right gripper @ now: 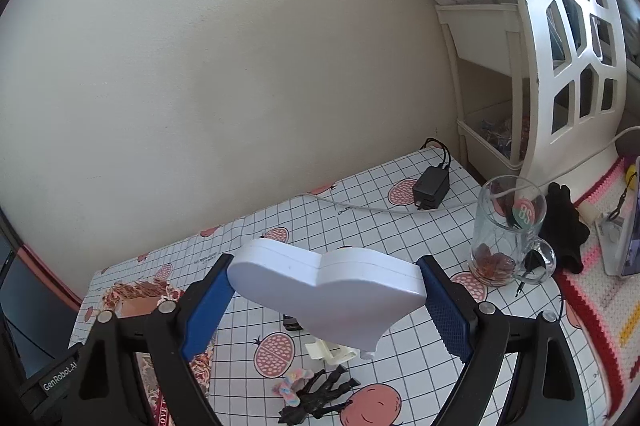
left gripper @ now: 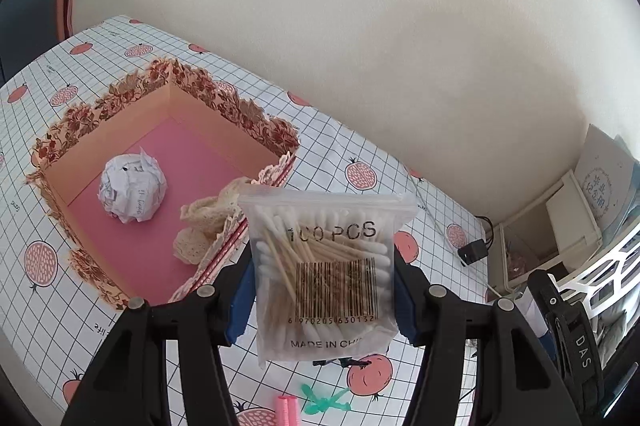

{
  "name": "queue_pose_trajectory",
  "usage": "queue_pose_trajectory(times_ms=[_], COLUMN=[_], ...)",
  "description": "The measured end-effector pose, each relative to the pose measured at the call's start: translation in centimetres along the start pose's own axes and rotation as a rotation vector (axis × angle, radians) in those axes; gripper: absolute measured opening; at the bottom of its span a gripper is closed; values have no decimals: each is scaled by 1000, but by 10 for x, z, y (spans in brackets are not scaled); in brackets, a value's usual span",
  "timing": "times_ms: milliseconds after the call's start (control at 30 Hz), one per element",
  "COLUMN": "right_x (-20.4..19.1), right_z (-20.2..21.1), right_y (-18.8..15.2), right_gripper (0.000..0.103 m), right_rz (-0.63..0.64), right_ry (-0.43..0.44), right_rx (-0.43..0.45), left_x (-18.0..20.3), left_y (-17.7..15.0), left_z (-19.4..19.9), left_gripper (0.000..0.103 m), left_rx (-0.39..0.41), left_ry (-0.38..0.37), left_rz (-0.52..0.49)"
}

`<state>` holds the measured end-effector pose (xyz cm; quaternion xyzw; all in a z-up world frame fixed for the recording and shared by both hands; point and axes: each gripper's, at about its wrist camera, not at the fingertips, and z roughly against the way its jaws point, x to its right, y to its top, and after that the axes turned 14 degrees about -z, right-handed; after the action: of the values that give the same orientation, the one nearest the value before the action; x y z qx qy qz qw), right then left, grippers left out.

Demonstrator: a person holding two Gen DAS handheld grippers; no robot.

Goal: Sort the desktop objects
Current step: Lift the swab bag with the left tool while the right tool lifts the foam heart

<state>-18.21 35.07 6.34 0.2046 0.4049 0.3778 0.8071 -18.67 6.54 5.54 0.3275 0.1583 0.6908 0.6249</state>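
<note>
**Both hands loaded above the table: watch the bag and the heart box**

Your left gripper [left gripper: 324, 290] has its fingers clamped on the sides of a clear bag of cotton swabs [left gripper: 326, 266], held upright in the air just beside the near corner of the floral box [left gripper: 224, 102]. Your right gripper [right gripper: 326, 302] has its fingers spread wide and pressed on the two ends of a white heart-shaped box [right gripper: 332, 290], tilted, clear of the table [right gripper: 360, 194].

The bag is soft and slick, so it could slide down between the pads if you jolt it, and the swabs inside may shift. The heart box is gripped only at its edges; a twist of the wrist could make it pivot or pop free. Below it lie a black figurine [right gripper: 320, 394], a pastel trinket [right gripper: 292, 388] and a cream plastic piece [right gripper: 332, 352], which a dropped box would scatter. The glass mug [right gripper: 506, 230] stands near your right side, so a wide swing could knock it.

The floral box already holds a crumpled paper ball [left gripper: 132, 190] and lace scraps [left gripper: 212, 222] draped at its corner, which the bag could snag.

The table wears a white grid cloth printed with pomegranates and sits against a plain cream wall. A black adapter [right gripper: 431, 188] with its cable rests at the far edge, and a white shelf unit [right gripper: 560, 38] stands at the right.
</note>
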Motion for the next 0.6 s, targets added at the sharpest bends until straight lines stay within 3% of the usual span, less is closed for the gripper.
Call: queue_pose_trajectory(times_ms=[600], right_x=[-76], right_z=[13], right_y=[-51], right_gripper=[91], right_rz=[130], right_ry=[135], right_rx=[-55], left_x=[-49], left_y=[10], left_z=[27], left_gripper=[60], left_rx=[75], left_ry=[31], left_rz=[109])
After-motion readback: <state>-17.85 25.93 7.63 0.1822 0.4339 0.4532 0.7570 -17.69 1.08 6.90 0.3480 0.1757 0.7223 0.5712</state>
